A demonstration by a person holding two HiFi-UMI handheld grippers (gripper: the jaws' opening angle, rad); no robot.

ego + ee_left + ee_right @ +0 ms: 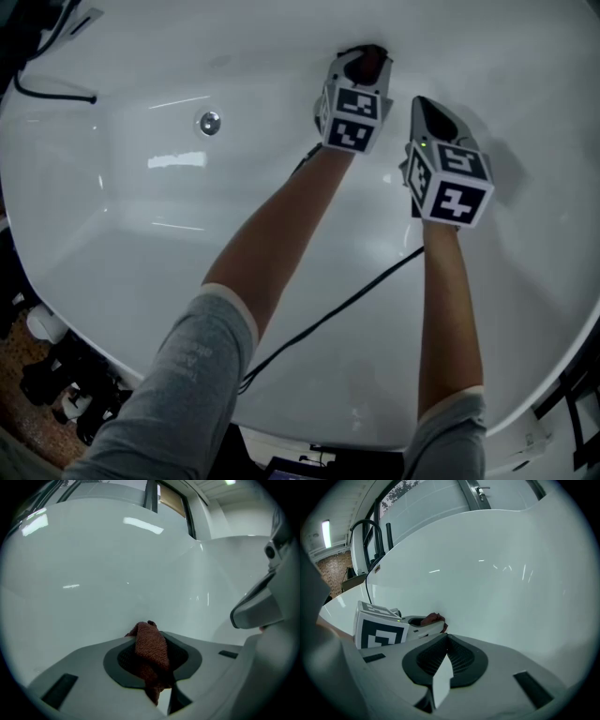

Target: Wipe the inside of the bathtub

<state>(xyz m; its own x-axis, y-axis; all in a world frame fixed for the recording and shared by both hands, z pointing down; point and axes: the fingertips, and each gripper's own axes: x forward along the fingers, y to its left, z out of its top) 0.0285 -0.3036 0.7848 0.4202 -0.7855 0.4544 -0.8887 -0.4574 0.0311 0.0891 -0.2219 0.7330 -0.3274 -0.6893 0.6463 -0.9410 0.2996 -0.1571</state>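
A reddish-brown cloth (151, 654) is pinched in my left gripper (150, 634), which is shut on it and presses it against the far wall of the white bathtub (141, 234). From the head view, the left gripper (367, 56) and the cloth (366, 62) sit high on that wall. Just to its right my right gripper (425, 106) points at the same wall. In its own view the right gripper (447, 638) is shut with nothing between the jaws, close to the tub wall (501, 588). That view also shows the left gripper (423, 623) with the cloth (433, 618).
A round chrome fitting (209, 122) sits on the tub's left end wall. A black cable (328, 314) trails across the tub floor toward the near rim. A black hose (56, 91) lies on the rim at top left. Dark objects stand on the floor (56, 384) outside the tub.
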